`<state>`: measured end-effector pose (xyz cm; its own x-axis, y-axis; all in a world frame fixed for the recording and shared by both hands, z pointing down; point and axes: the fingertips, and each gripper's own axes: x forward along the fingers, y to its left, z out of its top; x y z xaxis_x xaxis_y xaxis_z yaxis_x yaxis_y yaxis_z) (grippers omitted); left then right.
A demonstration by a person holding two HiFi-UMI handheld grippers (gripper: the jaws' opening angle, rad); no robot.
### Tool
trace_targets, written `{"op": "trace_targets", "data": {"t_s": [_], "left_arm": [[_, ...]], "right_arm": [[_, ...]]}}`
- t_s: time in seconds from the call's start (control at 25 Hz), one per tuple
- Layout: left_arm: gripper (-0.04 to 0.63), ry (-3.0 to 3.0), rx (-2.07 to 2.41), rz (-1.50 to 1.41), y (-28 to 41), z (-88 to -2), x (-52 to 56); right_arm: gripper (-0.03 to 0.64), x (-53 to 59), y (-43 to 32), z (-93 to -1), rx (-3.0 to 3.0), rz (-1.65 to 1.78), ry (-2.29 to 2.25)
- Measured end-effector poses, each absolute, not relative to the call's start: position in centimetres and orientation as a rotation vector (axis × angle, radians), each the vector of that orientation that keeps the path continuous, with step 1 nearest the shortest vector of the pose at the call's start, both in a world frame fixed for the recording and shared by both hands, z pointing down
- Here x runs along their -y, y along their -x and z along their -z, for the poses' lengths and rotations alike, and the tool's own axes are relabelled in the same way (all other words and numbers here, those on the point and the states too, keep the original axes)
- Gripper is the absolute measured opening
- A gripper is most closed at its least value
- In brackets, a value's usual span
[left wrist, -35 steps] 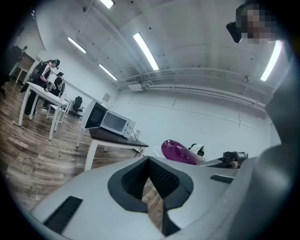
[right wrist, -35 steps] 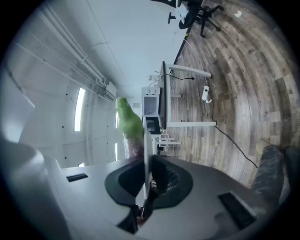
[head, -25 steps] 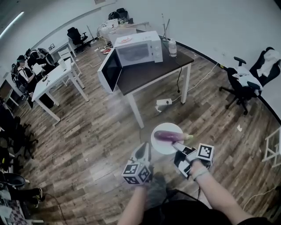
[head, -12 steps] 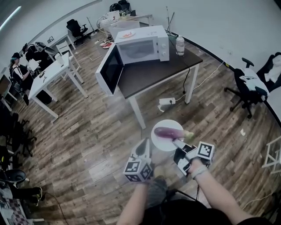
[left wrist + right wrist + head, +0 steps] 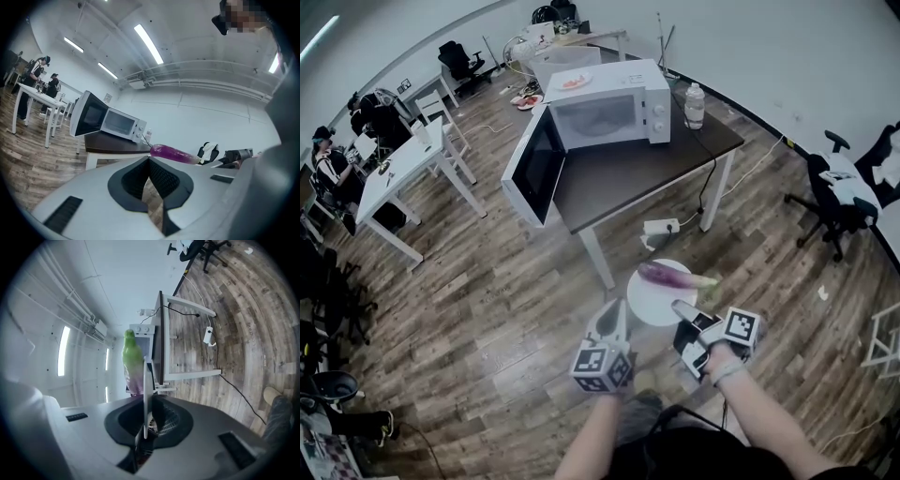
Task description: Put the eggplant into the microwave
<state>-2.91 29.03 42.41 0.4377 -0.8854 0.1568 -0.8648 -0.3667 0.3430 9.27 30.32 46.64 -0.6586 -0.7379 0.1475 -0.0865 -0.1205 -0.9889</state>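
A purple eggplant with a green stem lies on a white plate. My right gripper is shut on the plate's near rim and carries it level above the wooden floor. In the right gripper view the plate shows edge-on between the jaws, with the eggplant on it. My left gripper is shut and empty, just left of the plate; its view shows the eggplant ahead. The white microwave stands on a dark table ahead, its door swung open to the left.
A water bottle stands on the table right of the microwave. A power strip and cables lie on the floor under the table. An office chair is at the right. White desks with seated people are at the left.
Both grippers, the plate and the eggplant have come closer to the table and microwave, which now look larger and nearer. The grip has not changed.
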Motion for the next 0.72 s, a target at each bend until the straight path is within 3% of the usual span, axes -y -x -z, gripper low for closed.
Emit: {"op": "trace_targets", "data": {"t_s": [0.72], "left_arm": [[0.000, -2.379, 1.445, 0.061, 4.1, -42.4, -18.2]], "right_arm": [[0.020, -19.9, -8.2, -47.7, -1.657, 1.814, 0.952]]}}
